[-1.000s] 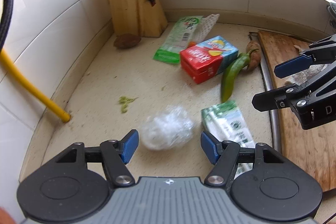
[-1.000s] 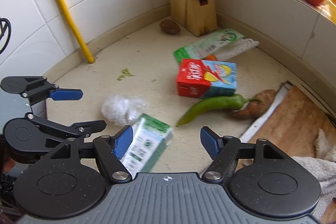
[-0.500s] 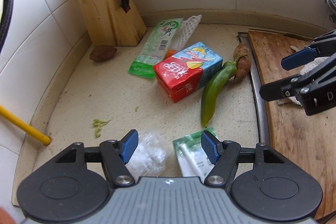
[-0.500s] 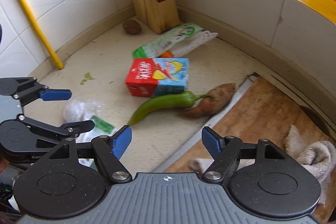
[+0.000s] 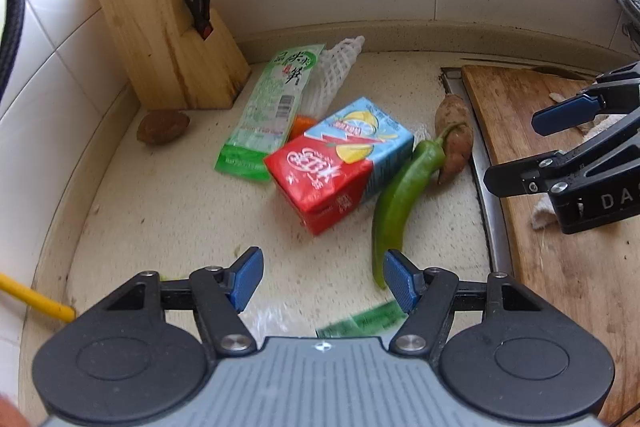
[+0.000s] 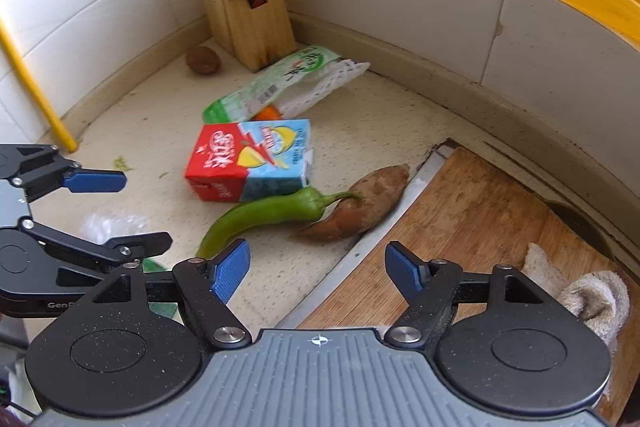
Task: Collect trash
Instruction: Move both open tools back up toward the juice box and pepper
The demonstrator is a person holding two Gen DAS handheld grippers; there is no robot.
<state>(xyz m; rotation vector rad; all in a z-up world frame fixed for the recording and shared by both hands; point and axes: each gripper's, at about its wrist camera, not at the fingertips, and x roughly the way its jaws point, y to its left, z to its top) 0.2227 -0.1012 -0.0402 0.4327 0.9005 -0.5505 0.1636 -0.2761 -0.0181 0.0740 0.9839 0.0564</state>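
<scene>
**A:** Left wrist view first: our left gripper [image 5: 323, 275] hangs with its jaws spread wide and nothing between them, low over the countertop [image 5: 168, 203]. Straight ahead lies the red-and-blue drink carton [image 5: 340, 167], on its side in the middle of the counter.

**B:** And our right gripper [image 6: 317, 273] is just as wide and empty, over the near edge of the wooden cutting board [image 6: 472, 227]. The green pepper [image 6: 272, 213] touches the carton's near right side, and the sweet potato [image 6: 360, 205] lies beside the pepper's stem.

**A:** We judge the carton light and probably empty, with stiff card walls that would dent under a hard squeeze. We would take it across the short faces, clear of the pepper.

**B:** Behind it, the green wrapper [image 5: 272, 111] and white foam net [image 5: 332, 75] look limp and slippery; we would pinch an edge. Just below our left jaws sit a crumpled clear plastic [image 5: 266, 319] and a green packet [image 5: 368, 319], both blurred.
</scene>
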